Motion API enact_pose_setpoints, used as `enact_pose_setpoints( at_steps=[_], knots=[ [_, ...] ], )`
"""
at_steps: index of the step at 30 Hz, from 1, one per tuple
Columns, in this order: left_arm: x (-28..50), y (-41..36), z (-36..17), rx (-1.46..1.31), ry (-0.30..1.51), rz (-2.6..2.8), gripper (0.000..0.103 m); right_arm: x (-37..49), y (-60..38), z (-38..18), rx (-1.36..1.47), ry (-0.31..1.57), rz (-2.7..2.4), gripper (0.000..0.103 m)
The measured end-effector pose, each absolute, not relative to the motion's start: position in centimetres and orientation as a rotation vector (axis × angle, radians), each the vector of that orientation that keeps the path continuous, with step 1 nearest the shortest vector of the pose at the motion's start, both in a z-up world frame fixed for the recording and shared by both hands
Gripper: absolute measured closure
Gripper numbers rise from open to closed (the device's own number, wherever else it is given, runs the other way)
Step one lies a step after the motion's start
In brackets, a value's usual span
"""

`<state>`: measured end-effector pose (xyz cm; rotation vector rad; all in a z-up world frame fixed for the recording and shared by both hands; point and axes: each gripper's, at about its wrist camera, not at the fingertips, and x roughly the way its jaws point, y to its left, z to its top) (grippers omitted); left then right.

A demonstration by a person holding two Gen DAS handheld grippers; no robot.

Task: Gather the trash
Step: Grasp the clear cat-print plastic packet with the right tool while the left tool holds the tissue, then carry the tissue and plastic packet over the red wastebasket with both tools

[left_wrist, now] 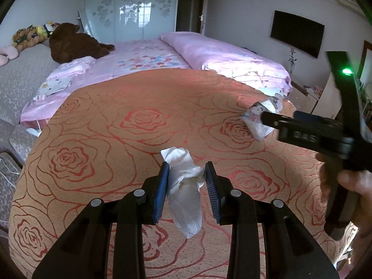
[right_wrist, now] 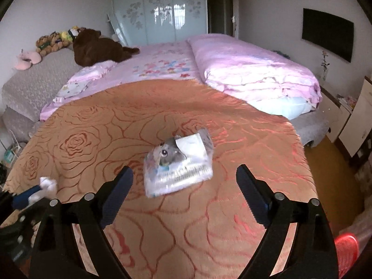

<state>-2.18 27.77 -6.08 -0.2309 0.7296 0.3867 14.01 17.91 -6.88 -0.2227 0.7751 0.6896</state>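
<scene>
My left gripper (left_wrist: 187,181) is shut on a crumpled white tissue (left_wrist: 183,186) and holds it above the orange rose-patterned bedspread (left_wrist: 104,139). The same tissue shows at the left edge of the right wrist view (right_wrist: 47,186). My right gripper (right_wrist: 183,186) is wide open and empty, hovering just short of a plastic tissue pack with a cartoon print (right_wrist: 179,162) that lies on the bedspread (right_wrist: 232,209). In the left wrist view the right gripper (left_wrist: 265,116) reaches in from the right over that pack (left_wrist: 258,123).
A pink quilt (right_wrist: 251,69) and a flowered pink sheet (right_wrist: 162,67) cover the far half of the bed. A brown teddy bear (right_wrist: 97,46) and small plush toys (right_wrist: 53,40) sit at the headboard. A red object (right_wrist: 346,251) lies on the floor at right.
</scene>
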Motion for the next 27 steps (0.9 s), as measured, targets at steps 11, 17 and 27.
enact_pose_setpoints(
  at_steps=[11,17,27],
  knots=[
    [-2.3,28.0,-6.3,-0.24,0.733,0.388,0.072,15.4,20.5,-8.5,-0.283,0.817,0.648,0.018],
    [-2.3,27.9,-6.4,-0.238,0.732,0.387,0.072,15.0,20.4,-8.4,-0.296,0.799,0.655,0.036],
    [-2.3,28.0,-6.3,-0.233,0.729,0.385,0.072,13.7,16.9,-8.4,-0.22,0.825,0.666,0.037]
  ],
)
